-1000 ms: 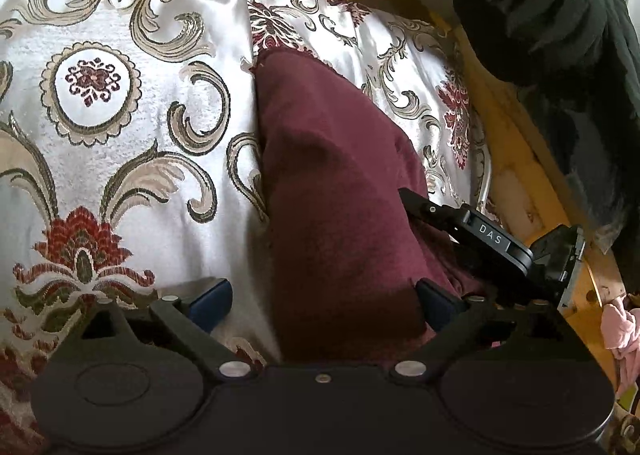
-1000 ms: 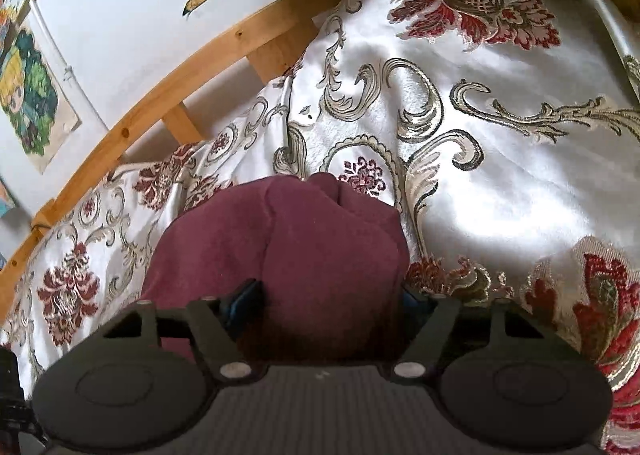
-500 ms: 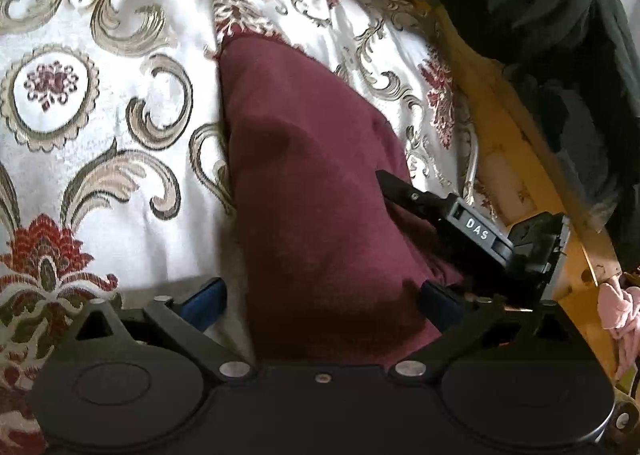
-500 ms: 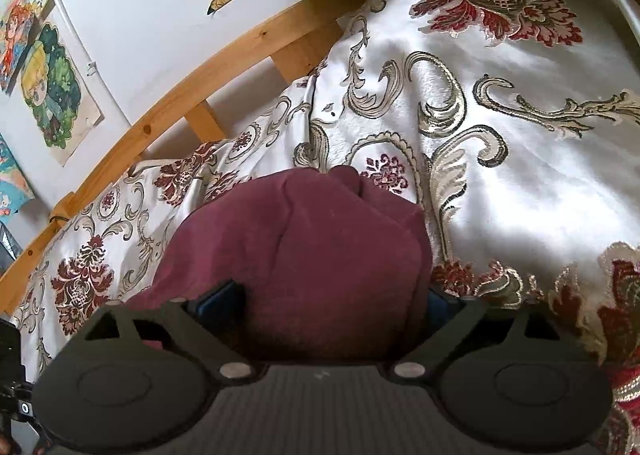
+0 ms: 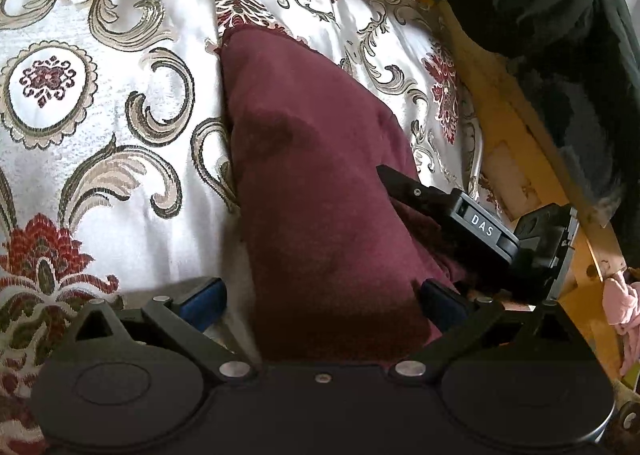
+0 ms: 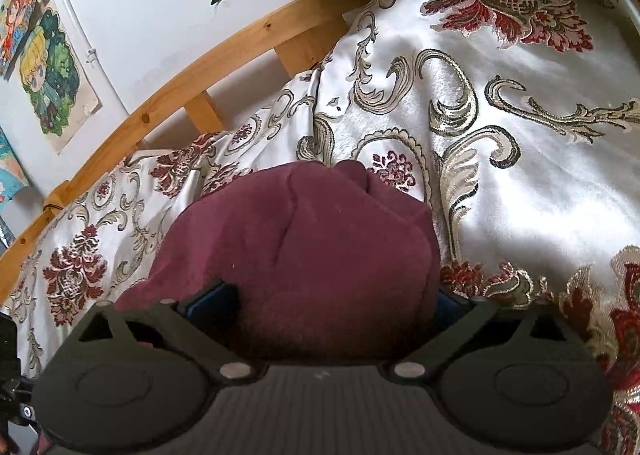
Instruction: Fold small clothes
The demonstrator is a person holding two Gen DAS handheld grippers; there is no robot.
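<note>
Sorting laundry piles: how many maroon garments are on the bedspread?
1: the maroon garment lies on the bedspread near the wooden rail. Others may be hidden.

One maroon garment (image 5: 320,191) on one patterned bedspread (image 5: 100,135), w/ two grippers in frame: left gripper (image 5: 324,297), right gripper (image 6: 336,303). One wooden bed rail (image 6: 192,83) behind. One black coat or bundle (image 5: 540,15) (could be more than one item, folds too dark to split). One pink cloth (image 5: 624,307) at edge. Approx. four cartoon posters (image 6: 52,71) on wall, some cut off by frame.
</note>
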